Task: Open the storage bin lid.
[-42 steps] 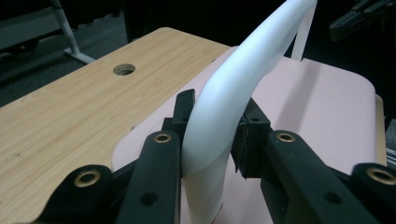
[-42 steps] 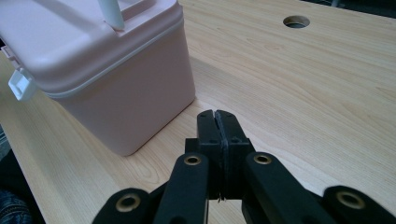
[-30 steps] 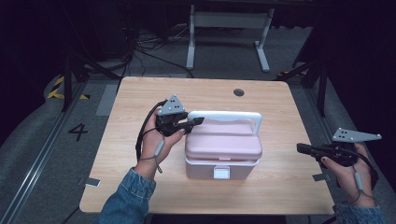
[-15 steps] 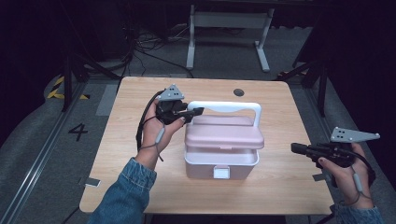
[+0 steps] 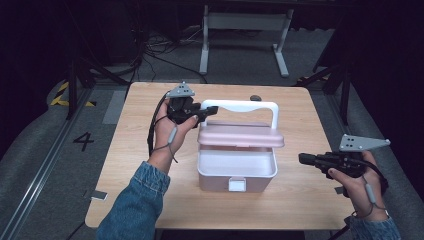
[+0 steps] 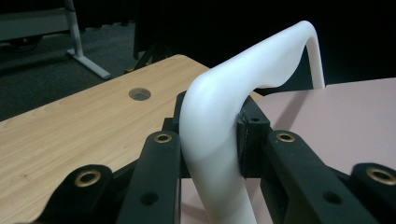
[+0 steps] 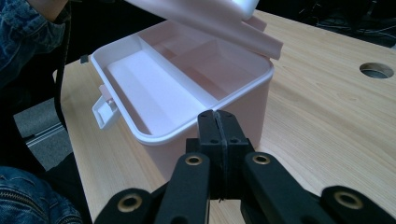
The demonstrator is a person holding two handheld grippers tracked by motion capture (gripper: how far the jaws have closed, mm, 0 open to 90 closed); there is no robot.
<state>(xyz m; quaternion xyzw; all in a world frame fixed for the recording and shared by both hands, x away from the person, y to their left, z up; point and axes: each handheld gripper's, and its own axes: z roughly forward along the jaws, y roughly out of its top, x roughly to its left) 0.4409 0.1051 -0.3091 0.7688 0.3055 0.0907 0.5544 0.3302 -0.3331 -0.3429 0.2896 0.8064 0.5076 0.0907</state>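
Lid now lifted higher off the box than a second ago.

The left tool (image 6: 212,154) clenches the white handle (image 5: 245,106), hauling the pink lid (image 5: 241,135) up — the box (image 5: 237,172) sits mid-desk (image 5: 135,150); right tool (image 5: 306,159), jaws pressed together empty, waits beside it — probably ready to reach in.

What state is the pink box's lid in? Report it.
Partly open. The lid is lifted off the box rim, front edge raised, interior visible; the left tool is clamped on the white handle.
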